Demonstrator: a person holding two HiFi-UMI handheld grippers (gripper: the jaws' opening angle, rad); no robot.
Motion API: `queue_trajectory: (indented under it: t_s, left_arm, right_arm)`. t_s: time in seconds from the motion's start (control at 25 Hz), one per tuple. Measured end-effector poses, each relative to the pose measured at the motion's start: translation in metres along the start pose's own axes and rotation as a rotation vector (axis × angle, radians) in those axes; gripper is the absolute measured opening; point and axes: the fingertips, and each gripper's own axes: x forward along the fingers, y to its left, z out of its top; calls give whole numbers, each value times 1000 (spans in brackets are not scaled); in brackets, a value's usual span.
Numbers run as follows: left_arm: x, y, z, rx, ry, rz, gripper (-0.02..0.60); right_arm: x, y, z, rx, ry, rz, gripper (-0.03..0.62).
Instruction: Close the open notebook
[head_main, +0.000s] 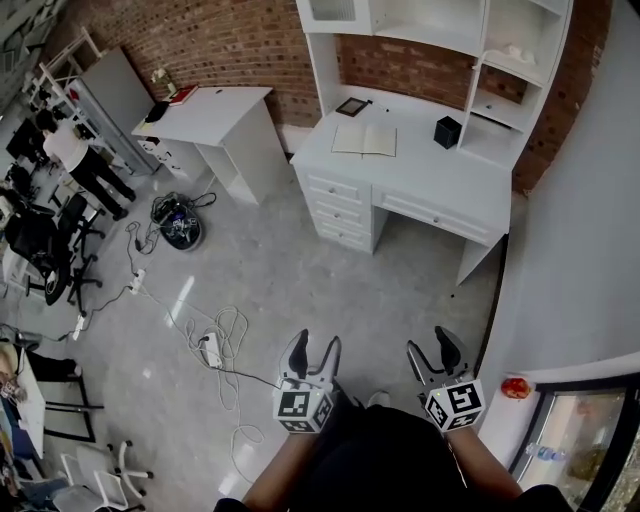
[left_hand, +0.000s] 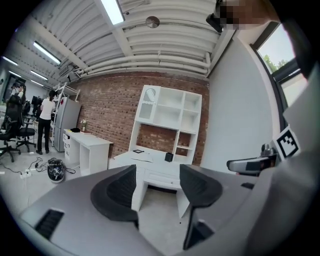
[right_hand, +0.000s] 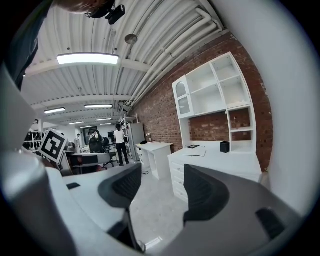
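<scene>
The open notebook (head_main: 364, 139) lies flat on the white desk (head_main: 420, 180) far ahead of me, its pages spread. It also shows small on the desktop in the left gripper view (left_hand: 141, 158) and the right gripper view (right_hand: 195, 152). My left gripper (head_main: 313, 350) and right gripper (head_main: 432, 349) hang close to my body over the floor, well short of the desk. Both stand open with nothing between the jaws.
A black cube-shaped holder (head_main: 447, 131) and a small dark frame (head_main: 352, 106) sit on the desk by the notebook. A second white table (head_main: 215, 115) stands to the left. Cables and a power strip (head_main: 211, 349) lie on the floor. A person (head_main: 80, 160) stands far left.
</scene>
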Motion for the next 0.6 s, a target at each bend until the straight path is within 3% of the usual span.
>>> queue_trajectory:
  t_s: [0.2,0.6]
  left_arm:
    - [13,21,-9,39,61,31,250]
    - [99,94,22,19,19,-1,250]
  right_arm:
    - [25,2,-7,33,26,19,250]
    - [133,-6,6,0,93,9,258]
